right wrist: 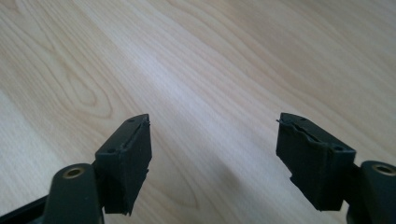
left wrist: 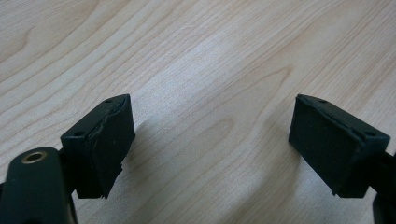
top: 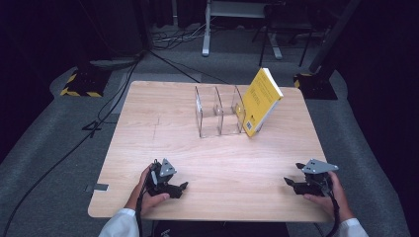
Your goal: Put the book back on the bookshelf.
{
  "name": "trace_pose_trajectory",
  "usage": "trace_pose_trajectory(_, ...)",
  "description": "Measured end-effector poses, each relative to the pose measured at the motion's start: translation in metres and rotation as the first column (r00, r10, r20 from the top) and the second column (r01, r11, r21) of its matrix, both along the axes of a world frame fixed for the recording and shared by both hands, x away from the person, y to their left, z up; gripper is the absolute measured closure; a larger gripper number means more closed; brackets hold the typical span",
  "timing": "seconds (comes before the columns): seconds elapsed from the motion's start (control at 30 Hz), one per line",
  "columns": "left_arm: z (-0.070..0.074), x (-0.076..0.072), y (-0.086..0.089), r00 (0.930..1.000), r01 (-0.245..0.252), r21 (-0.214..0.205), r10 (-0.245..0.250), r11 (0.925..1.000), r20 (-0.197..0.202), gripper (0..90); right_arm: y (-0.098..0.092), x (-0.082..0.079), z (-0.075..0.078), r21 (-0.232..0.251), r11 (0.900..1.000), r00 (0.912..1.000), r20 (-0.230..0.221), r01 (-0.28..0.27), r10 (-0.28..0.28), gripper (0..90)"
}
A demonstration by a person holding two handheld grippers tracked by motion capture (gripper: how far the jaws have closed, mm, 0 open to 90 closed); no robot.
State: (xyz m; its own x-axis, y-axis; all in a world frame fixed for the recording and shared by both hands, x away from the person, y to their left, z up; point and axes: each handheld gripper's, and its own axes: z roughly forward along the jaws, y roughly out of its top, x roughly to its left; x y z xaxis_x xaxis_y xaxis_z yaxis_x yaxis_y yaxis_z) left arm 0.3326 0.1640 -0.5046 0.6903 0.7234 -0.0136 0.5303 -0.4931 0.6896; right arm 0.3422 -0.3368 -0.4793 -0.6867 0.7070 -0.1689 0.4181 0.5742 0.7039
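On wooden table (top: 212, 163), left gripper (left wrist: 210, 144) and right gripper (right wrist: 212, 158) rest near front edge, jaws apart, empty; yellow book (top: 260, 101) leans on clear rack (top: 217, 111).

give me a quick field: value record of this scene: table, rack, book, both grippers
table: light wood table
rack: clear rack with upright dividers, far centre of table, slots look empty
book: yellow book, tilted, leaning against the rack's right end
left gripper: left gripper open, nothing between jaws, held low at near left of table
right gripper: right gripper open, nothing between jaws, near right edge
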Motion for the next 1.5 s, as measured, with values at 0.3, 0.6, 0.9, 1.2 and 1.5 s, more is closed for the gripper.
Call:
trace_pose_trajectory(0.3,0.0,0.0,0.0,1.0,0.001,0.0,-0.001,1.0,-0.001,14.9,-0.032,-0.018,-0.014,0.054,0.9963,0.9972,-0.037,0.067,-0.065,26.5)
trace_pose_trajectory(0.6,0.0,0.0,0.0,1.0,0.001,0.0,-0.001,1.0,-0.001,14.9,-0.066,-0.034,-0.023,0.131,0.9783,0.9858,-0.071,0.16,-0.152,25.0)
trace_pose_trajectory(0.9,0.0,0.0,0.0,1.0,0.002,-0.001,-0.002,1.0,-0.001,14.9,-0.072,-0.035,-0.026,0.165,0.9657,0.9789,-0.074,0.2,-0.191,26.5)
trace_pose_trajectory(1.2,0.0,0.0,0.0,1.0,0.0,0.0,0.0,1.0,0.0,14.8,-0.072,-0.035,-0.026,0.169,0.9547,0.9691,-0.072,0.245,-0.236,27.3)
trace_pose_trajectory(1.5,0.0,0.001,0.0,1.0,0.005,0.003,-0.005,1.0,0.002,14.6,-0.072,-0.035,-0.026,0.169,0.9534,0.9679,-0.071,0.25,-0.241,27.4)
